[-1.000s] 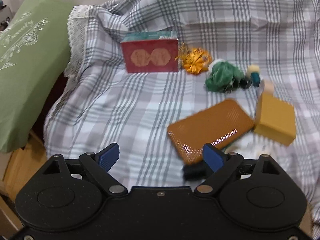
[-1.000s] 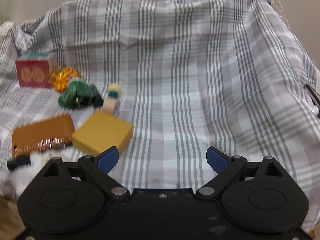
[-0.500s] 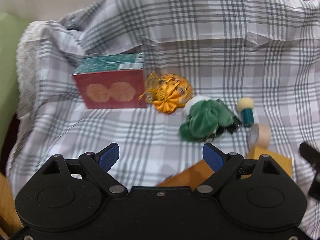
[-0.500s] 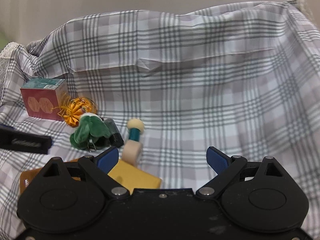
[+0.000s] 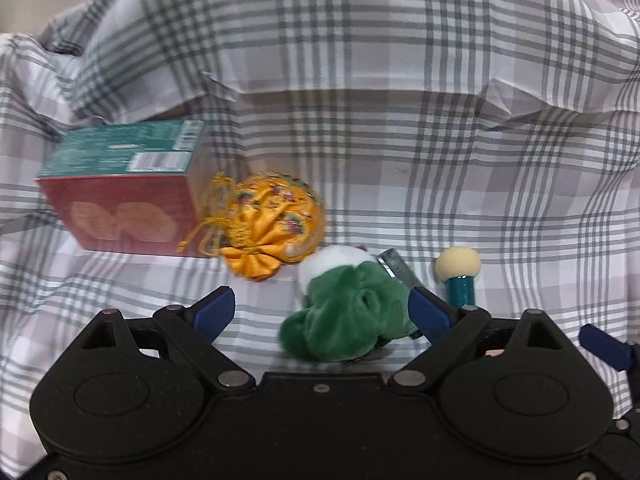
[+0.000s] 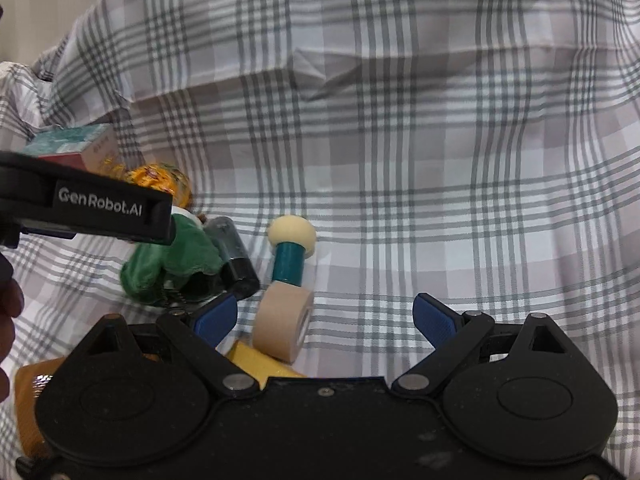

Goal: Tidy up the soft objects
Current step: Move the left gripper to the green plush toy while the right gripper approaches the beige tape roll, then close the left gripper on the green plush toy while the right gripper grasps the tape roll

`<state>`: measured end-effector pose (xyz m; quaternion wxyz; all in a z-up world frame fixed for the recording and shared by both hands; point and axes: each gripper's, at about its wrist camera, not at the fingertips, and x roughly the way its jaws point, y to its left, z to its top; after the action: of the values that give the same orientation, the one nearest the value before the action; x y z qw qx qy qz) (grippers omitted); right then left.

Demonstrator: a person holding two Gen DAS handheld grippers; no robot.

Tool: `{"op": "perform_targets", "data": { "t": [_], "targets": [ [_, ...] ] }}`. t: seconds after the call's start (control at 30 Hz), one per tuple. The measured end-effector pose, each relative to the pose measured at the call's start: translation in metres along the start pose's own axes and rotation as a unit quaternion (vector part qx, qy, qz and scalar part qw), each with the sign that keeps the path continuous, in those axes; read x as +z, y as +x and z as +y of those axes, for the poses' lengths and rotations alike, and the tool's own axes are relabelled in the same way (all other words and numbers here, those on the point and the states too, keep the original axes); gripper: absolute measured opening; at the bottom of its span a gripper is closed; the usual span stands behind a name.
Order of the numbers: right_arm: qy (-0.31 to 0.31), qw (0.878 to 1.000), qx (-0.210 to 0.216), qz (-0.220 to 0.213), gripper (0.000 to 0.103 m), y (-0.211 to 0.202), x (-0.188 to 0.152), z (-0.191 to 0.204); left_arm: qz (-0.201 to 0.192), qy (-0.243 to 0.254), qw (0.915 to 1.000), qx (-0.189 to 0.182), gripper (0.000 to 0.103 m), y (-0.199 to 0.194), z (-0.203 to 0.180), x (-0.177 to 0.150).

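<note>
A green plush toy [image 5: 348,312] with a white part lies on the plaid cloth, between my left gripper's open fingers and nearer the right one. It also shows in the right wrist view [image 6: 168,260]. An orange satin pouch [image 5: 268,220] lies just behind it to the left, beside a red and teal box [image 5: 120,192]. My left gripper [image 5: 320,312] is open and holds nothing. My right gripper [image 6: 324,316] is open and empty, with a beige tape roll [image 6: 282,326] just ahead of its left finger. The left gripper's body crosses the right wrist view [image 6: 88,208].
A teal-handled tool with a cream foam head [image 6: 290,252] and a dark cylinder [image 6: 234,260] lie by the plush. A yellow block [image 6: 256,364] and an orange-brown flat case [image 6: 28,396] lie near. The plaid cloth [image 6: 440,160] rises at the back.
Both grippers have moved forward and closer to the objects. The green plush now sits between my left fingers. The left gripper now reaches further into the right wrist view.
</note>
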<state>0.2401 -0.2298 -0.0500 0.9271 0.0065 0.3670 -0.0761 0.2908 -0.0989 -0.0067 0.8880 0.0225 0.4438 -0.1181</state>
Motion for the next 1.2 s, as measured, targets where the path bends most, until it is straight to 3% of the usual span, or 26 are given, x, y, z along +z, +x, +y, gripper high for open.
{"op": "perform_targets", "data": {
  "t": [0.27, 0.53, 0.6, 0.7, 0.87, 1.0, 1.13, 1.2],
  "targets": [
    [0.036, 0.998, -0.055, 0.013, 0.094, 0.006, -0.002, -0.035, 0.026, 0.009, 0.9995, 0.018, 0.092, 0.022, -0.002, -0.001],
    [0.072, 0.992, -0.105, 0.018, 0.091, 0.002, -0.002, -0.056, 0.04, -0.028, 0.9987, 0.015, 0.098, 0.021, 0.028, -0.006],
    [0.086, 0.993, -0.085, -0.003, 0.091, -0.009, 0.0, -0.056, 0.039, -0.031, 0.9987, 0.014, 0.098, 0.02, 0.03, -0.005],
    [0.081, 0.996, -0.031, -0.002, 0.093, -0.012, 0.006, -0.043, 0.038, -0.028, 0.9988, 0.017, 0.099, 0.018, 0.031, -0.007],
    [0.04, 0.999, -0.019, -0.006, 0.093, -0.003, 0.009, -0.015, 0.038, -0.036, 0.9984, 0.019, 0.099, 0.018, 0.035, -0.008],
    [0.027, 0.999, -0.045, 0.012, 0.092, 0.012, 0.01, -0.016, 0.036, -0.04, 0.9983, 0.021, 0.099, 0.015, 0.042, -0.009],
    [0.067, 0.993, -0.095, 0.022, 0.092, 0.014, 0.01, -0.047, 0.035, -0.039, 0.9985, 0.017, 0.1, 0.015, 0.042, -0.009],
    [0.089, 0.991, -0.099, 0.02, 0.092, 0.01, 0.008, -0.064, 0.034, -0.037, 0.9986, 0.012, 0.099, 0.015, 0.04, -0.009]
  ]
}}
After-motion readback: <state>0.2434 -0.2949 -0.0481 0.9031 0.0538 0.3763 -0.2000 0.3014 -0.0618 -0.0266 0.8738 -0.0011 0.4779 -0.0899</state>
